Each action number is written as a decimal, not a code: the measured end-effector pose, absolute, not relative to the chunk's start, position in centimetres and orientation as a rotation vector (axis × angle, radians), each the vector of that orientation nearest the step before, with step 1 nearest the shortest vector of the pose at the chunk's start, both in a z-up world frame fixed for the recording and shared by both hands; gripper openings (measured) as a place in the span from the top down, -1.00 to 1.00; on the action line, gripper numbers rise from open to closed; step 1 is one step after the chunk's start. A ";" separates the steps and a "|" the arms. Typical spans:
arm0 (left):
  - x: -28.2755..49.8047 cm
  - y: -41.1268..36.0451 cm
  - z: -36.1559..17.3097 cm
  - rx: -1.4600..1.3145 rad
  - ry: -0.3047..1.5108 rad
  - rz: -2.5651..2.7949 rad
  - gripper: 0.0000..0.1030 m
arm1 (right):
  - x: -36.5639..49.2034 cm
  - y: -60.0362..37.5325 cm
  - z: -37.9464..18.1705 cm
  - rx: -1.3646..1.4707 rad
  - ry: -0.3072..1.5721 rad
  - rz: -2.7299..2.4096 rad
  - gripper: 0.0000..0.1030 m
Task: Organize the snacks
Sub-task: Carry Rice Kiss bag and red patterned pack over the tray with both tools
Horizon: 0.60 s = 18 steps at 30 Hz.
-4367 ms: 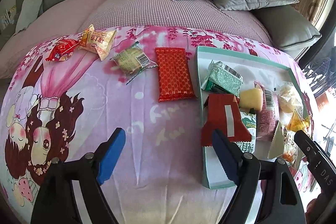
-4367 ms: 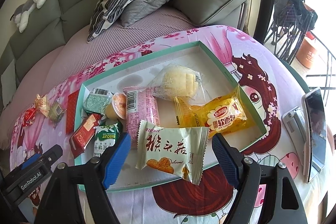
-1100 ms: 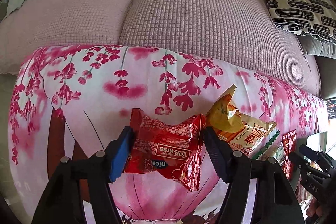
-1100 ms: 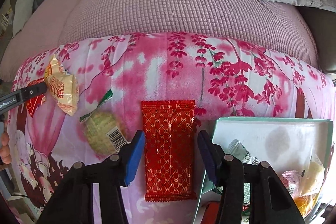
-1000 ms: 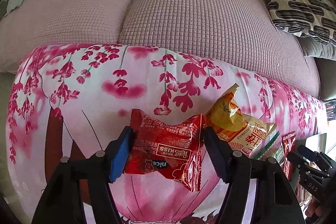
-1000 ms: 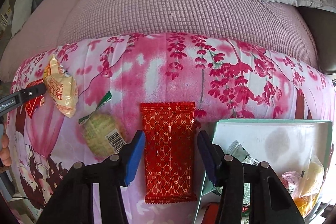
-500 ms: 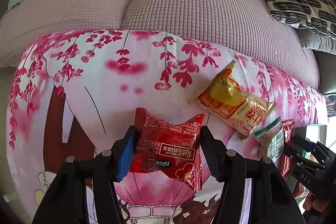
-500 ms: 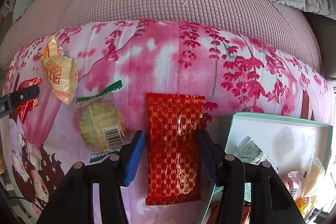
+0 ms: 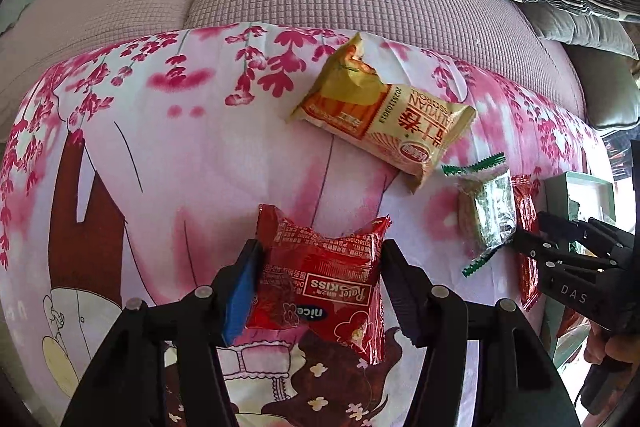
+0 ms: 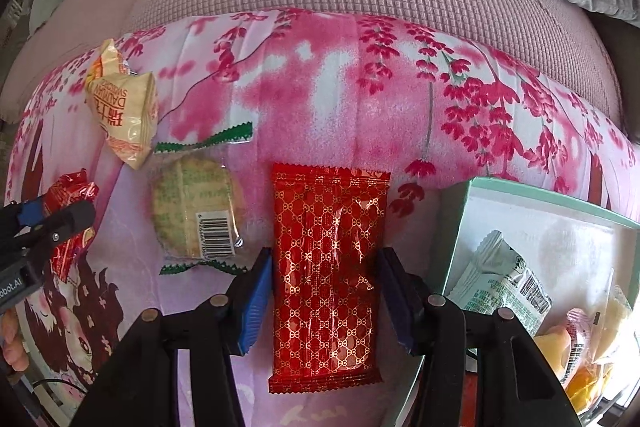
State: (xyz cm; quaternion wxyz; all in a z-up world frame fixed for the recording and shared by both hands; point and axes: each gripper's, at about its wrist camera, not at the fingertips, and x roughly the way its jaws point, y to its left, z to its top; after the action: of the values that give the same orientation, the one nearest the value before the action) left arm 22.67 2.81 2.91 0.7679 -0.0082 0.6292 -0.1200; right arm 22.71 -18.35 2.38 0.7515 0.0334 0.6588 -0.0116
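The pink printed cloth [image 10: 320, 75] covers the surface in front of a quilted sofa, and the teal-edged box [image 10: 472, 195], already holding several snacks, sits at its right side. On the cloth, from left to right, lie a yellow wafer pack [image 9: 384, 115], a round biscuit in clear wrap [image 10: 196, 207] and the long red patterned packet [image 10: 328, 275].

The right claw [image 10: 326, 301] straddles that packet across its width, jaws closing, pads at its edges; whether they already press is hard to tell from here. To do this well, I would let the pads bite the packet's sides squarely before lifting, then carry it the short way right into the box.

The left claw [image 9: 316, 291] is partly closed on the red Rater Kiss pack [image 9: 320, 279], pads pressing both sides, crinkling the wrapper.
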 end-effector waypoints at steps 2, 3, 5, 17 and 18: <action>22.4 2.5 2.9 -0.018 1.362 -0.265 -0.19 | 22.2 -18.1 2.7 0.078 1.426 -0.028 0.02; 22.3 2.5 3.0 -0.017 1.358 -0.263 -0.19 | 22.0 -18.4 2.7 0.080 1.418 -0.028 0.03; 21.9 2.1 3.0 -0.029 1.351 -0.258 -0.19 | 21.5 -18.6 3.0 0.088 1.403 -0.028 0.09; 16.4 3.3 4.1 -0.238 1.273 -0.229 -0.17 | 16.9 -20.3 5.2 0.271 1.291 0.063 0.13; 16.1 3.3 4.1 -0.248 1.263 -0.227 -0.17 | 16.3 -20.3 5.5 0.281 1.276 0.074 0.13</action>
State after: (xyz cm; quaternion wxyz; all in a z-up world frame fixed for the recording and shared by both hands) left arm 16.10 3.27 4.08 0.7939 -0.1152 0.5877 -0.1055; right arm 16.28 -20.33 5.46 0.7933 0.1308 0.5936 0.0346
